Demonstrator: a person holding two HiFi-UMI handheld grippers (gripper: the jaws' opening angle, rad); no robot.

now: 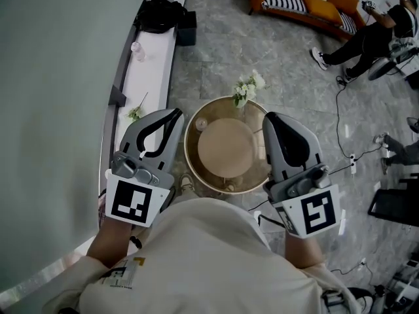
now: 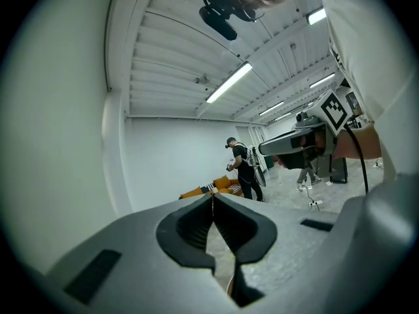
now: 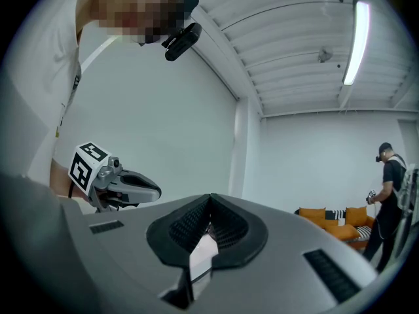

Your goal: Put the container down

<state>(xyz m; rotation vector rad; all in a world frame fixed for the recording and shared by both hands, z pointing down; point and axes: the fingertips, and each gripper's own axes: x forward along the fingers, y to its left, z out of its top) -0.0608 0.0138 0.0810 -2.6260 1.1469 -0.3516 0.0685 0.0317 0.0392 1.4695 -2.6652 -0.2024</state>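
The container (image 1: pixel 201 123), as far as I can make it out, is the small clear round thing standing on the table (image 1: pixel 194 164), near its far left edge and apart from both of my grippers; it is too small for me to say more about it. A tan disc (image 1: pixel 226 147) fills the middle of the table, and white flowers (image 1: pixel 247 89) stand at its far edge. My left gripper (image 1: pixel 176 112) hangs over the table's left side and my right gripper (image 1: pixel 268 116) over its right side, both pointing away from me, with the table between them. In the left gripper view my left gripper (image 2: pixel 213 196) is clenched, its dark pads pressed together at the tip with nothing between them. My right gripper (image 3: pixel 209 196) is clenched and empty too, pads meeting at the tip. Each shows in the other's view, held out level. Beyond the table, a white ledge (image 1: pixel 152 64) runs along the wall at my left, with a black bag (image 1: pixel 160 13) at its far end. An orange sofa (image 1: pixel 301 2) stands across the grey floor, and a person (image 1: pixel 373 38) in black sits to its right.
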